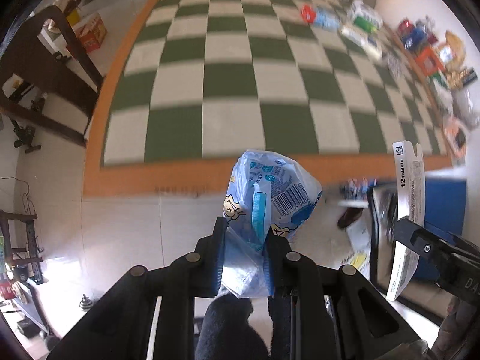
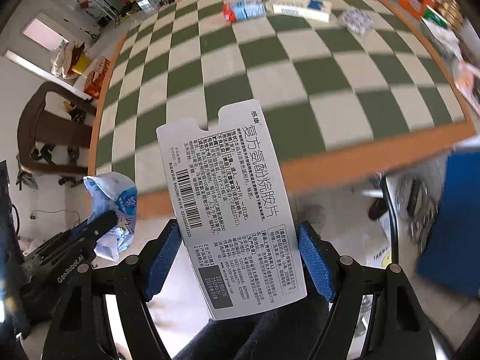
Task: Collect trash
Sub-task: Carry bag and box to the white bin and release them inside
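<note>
Tongs first: the left gripper (image 1: 244, 240) has its blue pads squeezed nearly together on a crumpled blue plastic wrapper (image 1: 270, 195), whose printed top balloons out above the fingertips while its tail is hidden between the pads. The right gripper (image 2: 240, 240) stands about half open, its pads pressed on the two long edges of a flat white medicine box (image 2: 231, 210); the box's lower end runs down past the pads in front of dark trousers. From the left wrist that box shows only edge-on, the words "12 Tablets" legible.

Just right of the right gripper, a black-rimmed bin (image 2: 390, 210) and a blue panel (image 2: 450, 225) are smeared by motion and cut off by the frame edge; what lies inside the bin cannot be made out.

Beyond both grippers lies a green-and-white checkered mat (image 1: 240, 75) with an orange border. At its far right, blurred boxes and packets (image 2: 300, 6) remain scattered, labels unreadable. Far left stands a dark wooden chair (image 1: 45, 60).
</note>
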Demonstrator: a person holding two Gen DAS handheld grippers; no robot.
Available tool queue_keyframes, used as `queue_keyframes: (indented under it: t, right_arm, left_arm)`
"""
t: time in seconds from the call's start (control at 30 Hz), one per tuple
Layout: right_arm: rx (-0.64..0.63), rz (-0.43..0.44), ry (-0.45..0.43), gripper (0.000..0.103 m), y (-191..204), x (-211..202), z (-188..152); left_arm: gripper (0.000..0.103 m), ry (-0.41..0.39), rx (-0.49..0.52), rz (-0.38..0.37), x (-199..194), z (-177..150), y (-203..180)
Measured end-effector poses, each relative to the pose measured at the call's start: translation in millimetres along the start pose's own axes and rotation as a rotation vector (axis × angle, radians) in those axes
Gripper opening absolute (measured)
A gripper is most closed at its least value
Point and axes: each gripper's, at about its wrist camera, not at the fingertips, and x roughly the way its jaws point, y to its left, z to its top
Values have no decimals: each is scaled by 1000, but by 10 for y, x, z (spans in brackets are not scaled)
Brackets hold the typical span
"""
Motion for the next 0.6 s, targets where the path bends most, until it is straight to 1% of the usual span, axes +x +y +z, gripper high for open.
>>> queue_keyframes:
  t: [0.03, 0.07, 0.13, 0.2, 0.27, 0.33, 0.4, 0.43, 0.47, 0.5, 0.57, 0.6]
  right_arm:
    - [11, -7, 16, 79, -27, 51, -144]
    - [20, -8, 27, 79, -70, 115, -189]
    - [48, -13, 74, 79, -179, 295, -414]
    - [76, -22, 122, 79, -320, 563, -600]
    - [98, -30, 162, 79, -448, 842, -724]
    - [128, -31, 209, 79, -610, 1230, -871]
    - [171, -21, 254, 79, -805, 1738, -1015]
    - [176, -18, 268, 79, -857, 1907, -1031]
    - [189, -16, 286, 79, -932, 2153, -1085]
    - [215, -7, 303, 79, -1034, 2473, -1151]
    - [235, 1, 322, 79, -1148, 2889, -1226]
    - [243, 5, 326, 79, -1223, 3191, -1272]
  left_arm:
    - [18, 22, -3, -7, 78, -89, 12]
    - [18, 45, -10, -11, 180, -165, 18]
    - [18, 89, -31, -20, 413, -269, 37]
    - [18, 133, -50, -29, 693, -351, 52]
    - [18, 182, -76, -44, 1078, -425, 77]
    - [18, 236, -98, -61, 1535, -493, 101]
    - [18, 276, -119, -85, 1947, -557, 129]
    - [18, 302, -130, -93, 2174, -586, 148]
    - [18, 334, -150, -110, 2476, -629, 183]
    - [18, 344, -157, -127, 2634, -665, 199]
    - [19, 381, -168, -137, 3074, -725, 242]
    - [21, 398, -165, -142, 3296, -748, 261]
